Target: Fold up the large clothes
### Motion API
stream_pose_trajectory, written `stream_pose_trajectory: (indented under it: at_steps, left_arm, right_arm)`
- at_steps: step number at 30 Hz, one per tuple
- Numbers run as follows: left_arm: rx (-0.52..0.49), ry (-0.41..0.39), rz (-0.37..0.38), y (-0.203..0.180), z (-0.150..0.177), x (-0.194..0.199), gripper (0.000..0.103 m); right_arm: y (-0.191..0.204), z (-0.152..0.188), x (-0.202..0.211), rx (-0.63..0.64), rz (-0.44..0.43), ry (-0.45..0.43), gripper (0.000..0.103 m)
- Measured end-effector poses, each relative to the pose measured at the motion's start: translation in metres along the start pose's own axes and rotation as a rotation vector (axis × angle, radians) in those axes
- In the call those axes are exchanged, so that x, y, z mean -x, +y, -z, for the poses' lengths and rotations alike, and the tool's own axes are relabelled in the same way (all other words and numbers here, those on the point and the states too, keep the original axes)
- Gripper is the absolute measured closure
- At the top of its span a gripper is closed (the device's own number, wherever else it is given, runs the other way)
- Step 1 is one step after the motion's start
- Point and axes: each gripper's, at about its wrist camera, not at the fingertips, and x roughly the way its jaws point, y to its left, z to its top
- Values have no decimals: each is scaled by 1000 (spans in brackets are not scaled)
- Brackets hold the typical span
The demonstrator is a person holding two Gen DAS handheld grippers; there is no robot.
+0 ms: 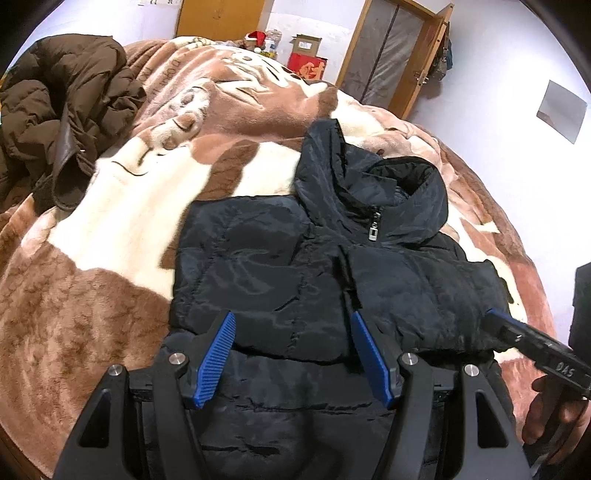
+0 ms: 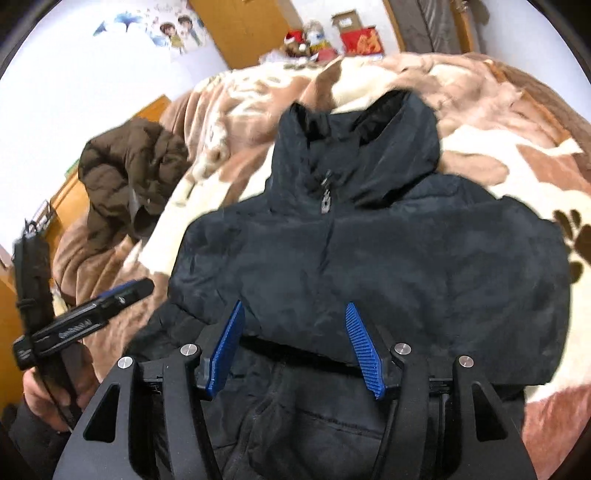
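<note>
Lying folded on the blanket, the black jacket sits beneath both grippers' spread, seemingly empty fingers.

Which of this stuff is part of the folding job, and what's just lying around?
Job:
- black jacket
- left gripper, open
- right gripper, open

Lying about:
- brown coat
- blanket
- boxes
- wall stickers

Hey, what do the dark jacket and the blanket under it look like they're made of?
Dark jacket: probably a thin nylon-type shell over padding; it has a faint sheen, fine crinkles and quilted puffiness. Blanket: looks like plush fleece, matte, with a fuzzy nap in brown and cream. Neither fibre can be confirmed by sight.
</note>
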Motion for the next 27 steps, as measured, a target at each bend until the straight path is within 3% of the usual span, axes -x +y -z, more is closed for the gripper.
stream_pose_trajectory:
  at_steps: [7,12,13,15,16,21,22,26,27]
  left_arm:
    - [-39,117,84,-36,-6,-49,35]
    - [-54,164,105,-57,-7,-88,37]
    - [-54,172,121,-61,-7,-92,39]
    - [-78,171,127,-68,-7,-95,77]
    - [-103,163,104,-72,-8,-94,85]
    - [-117,87,55,-64,-19,-80,90]
    - [-115,80,42,-60,-21,-80,90]
    - [-85,101,17,-46,-21,-89,90]
    - [-84,106,10,-44,-20,-92,90]
  right_arm:
    - [-43,11,24,-162,133,-25,45]
    - [-54,17,32,-180,188,-37,45]
    - [-53,18,33,-176,199,-42,45]
    - [-53,18,36,-165,219,-54,45]
    - [-52,18,39,-156,243,-68,45]
    - [-61,15,37,-135,303,-92,45]
    - [-77,10,33,-131,319,-87,45]
    - [-96,4,17,-96,350,-37,47]
    - [-98,2,6,-81,375,-2,53]
